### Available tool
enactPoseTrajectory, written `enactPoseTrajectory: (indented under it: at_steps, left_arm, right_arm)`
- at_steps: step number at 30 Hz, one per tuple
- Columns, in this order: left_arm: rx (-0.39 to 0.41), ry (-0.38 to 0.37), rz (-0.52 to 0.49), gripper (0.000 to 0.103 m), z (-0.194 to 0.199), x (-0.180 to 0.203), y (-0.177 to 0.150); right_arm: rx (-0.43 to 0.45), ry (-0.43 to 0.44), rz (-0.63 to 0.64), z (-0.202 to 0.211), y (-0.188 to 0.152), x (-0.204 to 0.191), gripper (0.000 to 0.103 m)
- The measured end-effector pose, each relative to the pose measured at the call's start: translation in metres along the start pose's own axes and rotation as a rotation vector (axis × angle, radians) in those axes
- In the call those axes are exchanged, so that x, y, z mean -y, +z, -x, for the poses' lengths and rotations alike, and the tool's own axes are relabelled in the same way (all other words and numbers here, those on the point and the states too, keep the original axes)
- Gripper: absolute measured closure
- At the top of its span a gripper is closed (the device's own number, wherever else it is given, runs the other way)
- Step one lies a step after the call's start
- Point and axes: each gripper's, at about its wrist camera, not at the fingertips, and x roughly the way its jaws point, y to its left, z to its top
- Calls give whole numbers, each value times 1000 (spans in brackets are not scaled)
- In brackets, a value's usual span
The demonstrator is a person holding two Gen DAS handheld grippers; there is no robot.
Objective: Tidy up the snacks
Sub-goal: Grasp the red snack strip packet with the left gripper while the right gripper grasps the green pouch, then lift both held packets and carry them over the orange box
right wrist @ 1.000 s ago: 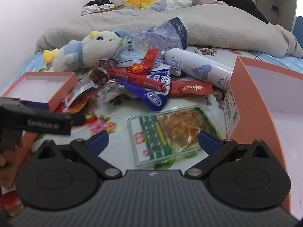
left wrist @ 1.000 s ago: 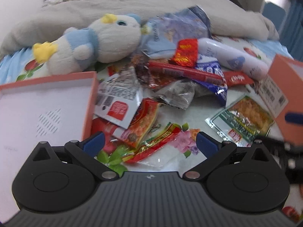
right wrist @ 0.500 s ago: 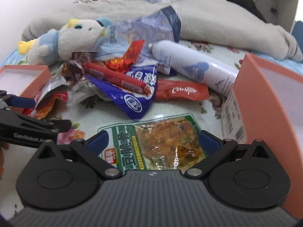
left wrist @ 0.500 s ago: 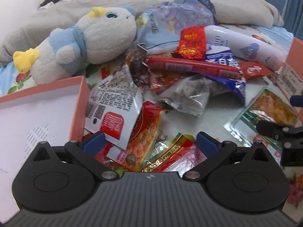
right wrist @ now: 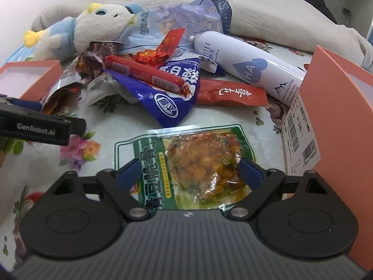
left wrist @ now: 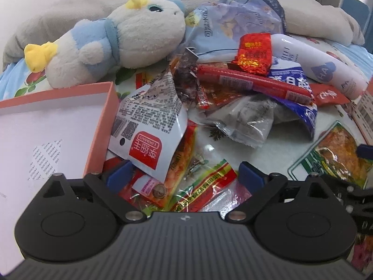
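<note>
Left claw closing over red snack packets, right claw closing around green pea packet, neither gripped

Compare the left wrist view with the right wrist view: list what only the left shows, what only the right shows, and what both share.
Only the left: the white packet with a red label and the striped red-green wrapper between the left gripper fingers. Only the right: the barcode label on the tall orange box wall. Both: plush toy, red sausage stick, white spray bottle, green-bordered packet between the right gripper fingers.
</note>
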Motion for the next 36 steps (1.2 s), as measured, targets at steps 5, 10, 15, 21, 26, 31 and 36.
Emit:
enactPoseTrajectory:
  at_steps: [5,10,15,21,26,31,36]
  left_arm:
    - [0,-26,5,22,13,-3,-7]
    - [1,-61,29,37,30,-5,-16]
    - [-5,-114,42,57,50,-2,-27]
    - [6,-156,21,69,75,5,-37]
    - [18,-175,80,71,96,1,-52]
    - [21,-190,101,75,117,3,-73]
    - [28,-196,135,79,137,-1,-90]
  right_arm:
    - [-5,-4,25,12,-4,-3,40]
    - [-5,6,58,27,-14,-14,54]
    - [-7,24,51,48,-25,-23,71]
    - [-17,52,-3,69,-39,-26,81]
    - [-28,80,2,88,-53,-35,99]
    - [-38,113,-8,108,-66,-38,100]
    - [-41,123,-11,124,-74,-40,98]
